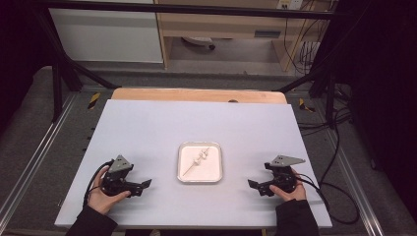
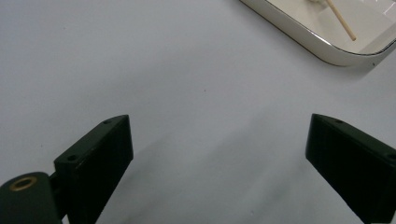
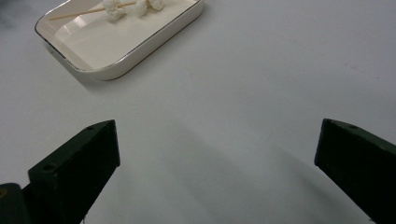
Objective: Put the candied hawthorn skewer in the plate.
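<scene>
Left gripper [image 1: 142, 186]: black body, grey three-cornered plate on top with small dark holes, black cable looping off its outer side, away from the white rectangular tray [image 1: 183, 178]. Jaws are flat black blocks with slanted ends; a recessed screw hole near each tip, and a brass-coloured ring set in the housing by one jaw.

Right gripper [image 1: 253, 186]: same black build, grey three-cornered plate, black cable trailing off on its side away from the tray. Block jaws with the same recessed holes.

Person: dark long sleeves [image 1: 91, 223] on both forearms.
</scene>
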Demonstrator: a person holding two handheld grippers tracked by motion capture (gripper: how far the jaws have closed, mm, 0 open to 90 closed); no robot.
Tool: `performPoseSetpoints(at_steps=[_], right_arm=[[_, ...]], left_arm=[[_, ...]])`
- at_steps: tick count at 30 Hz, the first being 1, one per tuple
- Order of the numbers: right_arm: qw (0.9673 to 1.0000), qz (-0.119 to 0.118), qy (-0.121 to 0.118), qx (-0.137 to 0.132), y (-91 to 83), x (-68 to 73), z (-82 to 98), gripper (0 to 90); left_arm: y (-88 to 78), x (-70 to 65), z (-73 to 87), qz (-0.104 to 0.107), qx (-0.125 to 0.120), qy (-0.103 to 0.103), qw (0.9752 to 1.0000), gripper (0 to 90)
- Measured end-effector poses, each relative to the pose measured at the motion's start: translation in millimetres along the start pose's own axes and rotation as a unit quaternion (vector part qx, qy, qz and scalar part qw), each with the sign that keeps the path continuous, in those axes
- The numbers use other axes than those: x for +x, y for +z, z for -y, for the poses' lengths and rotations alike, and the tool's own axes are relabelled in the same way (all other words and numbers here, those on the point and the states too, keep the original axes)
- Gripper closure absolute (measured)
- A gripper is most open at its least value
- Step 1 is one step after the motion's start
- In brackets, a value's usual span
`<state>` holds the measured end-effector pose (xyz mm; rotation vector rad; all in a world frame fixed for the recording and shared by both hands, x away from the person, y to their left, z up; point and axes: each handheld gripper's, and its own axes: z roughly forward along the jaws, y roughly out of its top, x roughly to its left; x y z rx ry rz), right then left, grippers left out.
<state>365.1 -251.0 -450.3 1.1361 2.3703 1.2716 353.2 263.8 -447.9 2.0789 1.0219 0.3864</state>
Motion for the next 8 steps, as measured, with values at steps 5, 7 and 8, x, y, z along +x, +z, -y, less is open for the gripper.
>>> performPoseSetpoints(at_steps=[5,7,8], right_arm=[[1.0,-0.001,0.001,0.0,-0.4,0.4,0.0,0.7],[1.0,-0.001,-0.002,0.003,0.0,0.3,0.3,0.7],[1.0,-0.002,-0.001,0.004,0.3,0.4,0.3,0.7]], left_arm=[[-1.3,3.5,4.3,-0.001,-0.005,-0.006,1.0,7.1],[-0.8,3.5,4.4,-0.002,-0.003,-0.004,1.0,7.1],[-0.5,3.2,4.4,-0.002,-0.003,-0.004,1.0,7.1]])
